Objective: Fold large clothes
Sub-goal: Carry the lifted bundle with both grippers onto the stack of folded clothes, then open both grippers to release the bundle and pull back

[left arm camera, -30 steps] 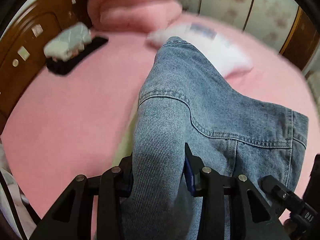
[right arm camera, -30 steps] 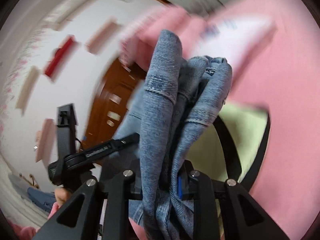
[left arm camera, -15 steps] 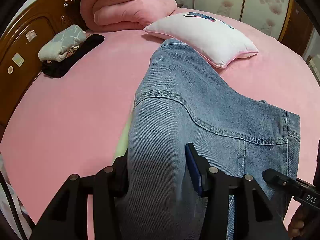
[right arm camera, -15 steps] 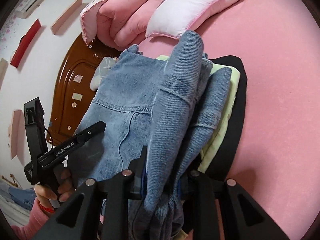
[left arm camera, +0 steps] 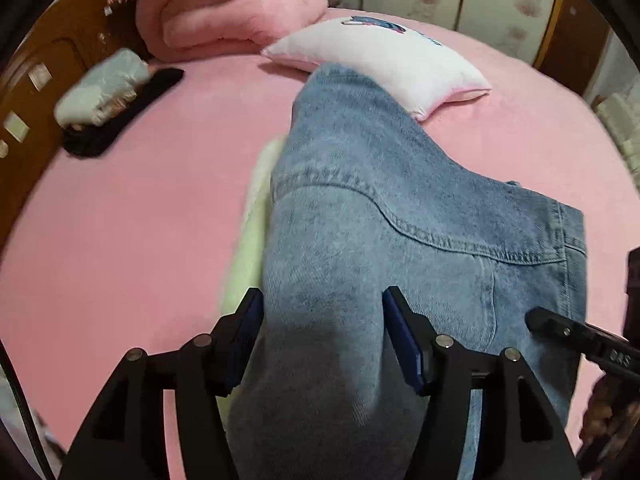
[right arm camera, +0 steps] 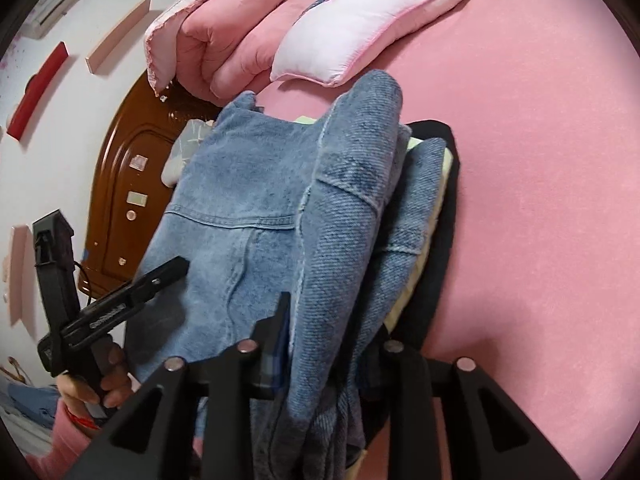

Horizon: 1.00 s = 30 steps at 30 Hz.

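Both grippers, left (left arm camera: 322, 316) and right (right arm camera: 332, 328), are opening around the folded blue denim jacket (left arm camera: 372, 208), laid on the pale-yellow and black stack; folding looks nearly finished, release remaining.

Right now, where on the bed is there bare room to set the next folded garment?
Bare pink sheet lies between the denim stack and the grey-and-black pile, and right of the stack. The white pillow and pink quilt crowd the headboard end.

Pink bed (left arm camera: 140, 208) under pillow (left arm camera: 384, 60), clothes (left arm camera: 116, 116)
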{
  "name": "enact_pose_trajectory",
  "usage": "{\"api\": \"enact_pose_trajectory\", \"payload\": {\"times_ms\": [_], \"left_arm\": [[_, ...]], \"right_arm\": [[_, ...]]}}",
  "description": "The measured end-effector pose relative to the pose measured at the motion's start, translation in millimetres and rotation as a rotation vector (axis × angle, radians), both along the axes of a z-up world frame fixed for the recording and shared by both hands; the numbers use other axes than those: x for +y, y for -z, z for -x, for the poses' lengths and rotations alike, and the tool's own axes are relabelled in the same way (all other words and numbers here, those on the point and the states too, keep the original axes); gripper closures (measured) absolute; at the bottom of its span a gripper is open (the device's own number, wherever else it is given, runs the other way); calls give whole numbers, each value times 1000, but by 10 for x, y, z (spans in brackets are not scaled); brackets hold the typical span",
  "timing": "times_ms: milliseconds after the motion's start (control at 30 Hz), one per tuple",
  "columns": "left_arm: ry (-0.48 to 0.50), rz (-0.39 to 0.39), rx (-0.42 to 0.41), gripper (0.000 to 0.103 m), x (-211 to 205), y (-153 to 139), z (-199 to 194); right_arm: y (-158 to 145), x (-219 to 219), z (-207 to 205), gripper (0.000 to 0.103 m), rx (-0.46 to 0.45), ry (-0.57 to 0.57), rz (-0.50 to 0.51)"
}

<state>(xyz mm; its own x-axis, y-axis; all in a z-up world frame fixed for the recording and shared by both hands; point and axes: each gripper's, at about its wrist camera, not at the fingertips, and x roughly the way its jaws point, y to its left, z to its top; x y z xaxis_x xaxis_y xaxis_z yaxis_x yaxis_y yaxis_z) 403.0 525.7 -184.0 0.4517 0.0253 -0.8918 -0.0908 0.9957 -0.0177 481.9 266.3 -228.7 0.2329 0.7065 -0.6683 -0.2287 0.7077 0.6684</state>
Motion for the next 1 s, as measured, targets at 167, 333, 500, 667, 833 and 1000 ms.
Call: {"api": "enact_pose_trajectory", "payload": {"times_ms": [167,333,500,667,833,1000], "left_arm": [[-13,127,-33,38,264,200,79],[-68,75,-77,36,160,173,186],[-307,-216,-207,29,-425,-12,668],[-411,-354,-242,11,-1198,19,1353],[-392,-118,61,12,-2129,524,2223],[-161,-92,116,12,-3425,437,3134]], "right_arm": [[155,9,47,66,-30,-22,-24],[241,-115,105,61,25,33,-102],[95,-501,527,32,72,48,-2],[144,-1342,1371,32,42,54,87],[443,-2453,2346,32,187,197,190],[314,-3516,3481,31,220,177,354]]}}
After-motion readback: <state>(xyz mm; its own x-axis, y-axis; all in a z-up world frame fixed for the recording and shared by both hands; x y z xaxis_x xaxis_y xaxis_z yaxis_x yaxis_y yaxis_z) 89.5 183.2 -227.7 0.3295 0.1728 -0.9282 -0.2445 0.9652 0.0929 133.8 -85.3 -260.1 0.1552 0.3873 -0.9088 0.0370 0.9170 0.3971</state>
